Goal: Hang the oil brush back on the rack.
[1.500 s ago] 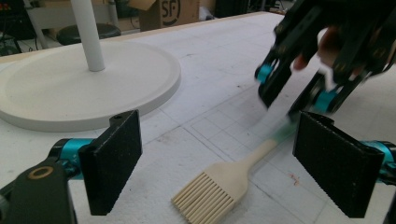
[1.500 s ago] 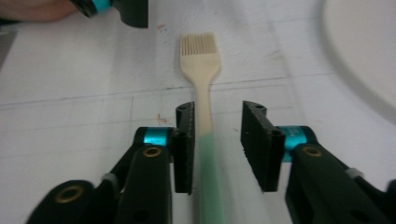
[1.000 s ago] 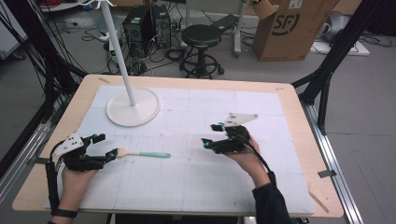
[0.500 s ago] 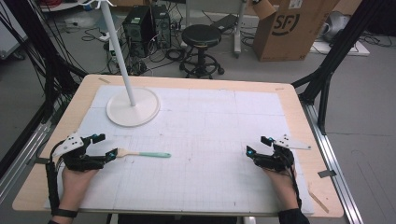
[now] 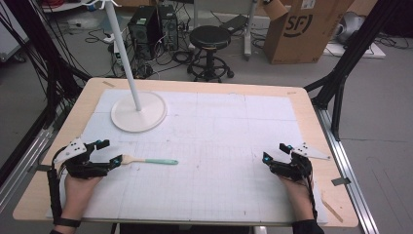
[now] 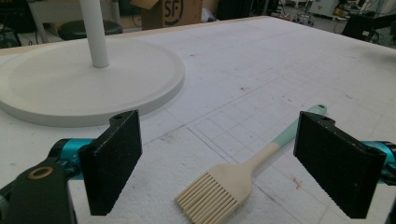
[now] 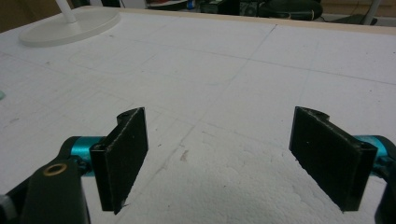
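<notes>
Two grippers, left gripper point(image 5: 108, 152) and right gripper point(image 5: 275, 152), both spread wide and empty, one brush point(image 5: 148, 160) flat on the mat, bristles between the left jaws, one stand point(image 5: 139, 112) behind.

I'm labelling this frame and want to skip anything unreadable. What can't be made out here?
- Top of the stand's pole: cut off by the upper edge in the high view.
- Brush bristle tips: cut off by the lower edge in the left gripper view.
- Cardboard box lettering: partly cut off in the high view.

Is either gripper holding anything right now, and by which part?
Nothing held. Left gripper is open around the brush; right gripper is open over bare mat.
</notes>
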Demonstrator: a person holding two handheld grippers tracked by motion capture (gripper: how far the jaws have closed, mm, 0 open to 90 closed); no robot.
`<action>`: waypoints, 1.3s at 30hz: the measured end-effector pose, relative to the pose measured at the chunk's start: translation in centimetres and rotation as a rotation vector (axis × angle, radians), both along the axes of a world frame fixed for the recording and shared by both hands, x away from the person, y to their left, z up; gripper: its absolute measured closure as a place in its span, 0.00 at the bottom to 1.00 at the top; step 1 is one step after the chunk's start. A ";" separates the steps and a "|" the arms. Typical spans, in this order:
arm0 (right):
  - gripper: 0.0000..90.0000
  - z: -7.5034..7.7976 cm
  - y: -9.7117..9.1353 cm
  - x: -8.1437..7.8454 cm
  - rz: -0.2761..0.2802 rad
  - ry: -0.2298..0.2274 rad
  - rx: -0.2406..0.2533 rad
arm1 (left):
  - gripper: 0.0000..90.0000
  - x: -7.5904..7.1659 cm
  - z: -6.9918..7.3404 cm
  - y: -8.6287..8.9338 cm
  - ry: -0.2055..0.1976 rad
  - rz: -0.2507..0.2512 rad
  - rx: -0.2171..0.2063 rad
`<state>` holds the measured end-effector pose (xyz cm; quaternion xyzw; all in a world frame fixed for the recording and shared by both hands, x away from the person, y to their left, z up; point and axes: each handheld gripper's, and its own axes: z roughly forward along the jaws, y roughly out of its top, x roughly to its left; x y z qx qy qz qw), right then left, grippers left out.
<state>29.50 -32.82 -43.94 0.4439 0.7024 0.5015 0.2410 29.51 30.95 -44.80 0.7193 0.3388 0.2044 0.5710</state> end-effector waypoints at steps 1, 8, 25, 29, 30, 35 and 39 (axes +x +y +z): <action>0.21 0.0 0.0 0.0 -0.002 0.001 0.002 | 0.18 0.0 0.0 0.0 0.001 -0.002 -0.002; 0.21 -0.2 -0.3 0.2 -0.011 0.005 0.011 | 0.17 0.1 0.1 0.2 0.001 0.002 -0.017; 0.21 -0.4 -0.5 0.5 -0.006 0.005 0.014 | 0.16 1.2 2.6 -3.3 0.001 -0.181 0.118; 0.22 -0.5 -0.4 0.6 -0.001 0.009 0.002 | 0.16 1.6 2.8 -3.6 -0.006 -0.192 0.106; 0.22 -0.5 -0.3 0.6 -0.001 0.011 0.002 | 0.16 1.7 2.8 -3.7 -0.006 -0.195 0.108; 0.22 -0.4 -0.4 0.6 -0.005 0.006 0.002 | 0.16 1.8 2.8 -3.9 -0.001 -0.215 0.117; 0.22 -0.5 -0.4 0.6 -0.002 0.010 0.008 | 0.16 2.0 2.9 -3.9 0.012 -0.228 0.117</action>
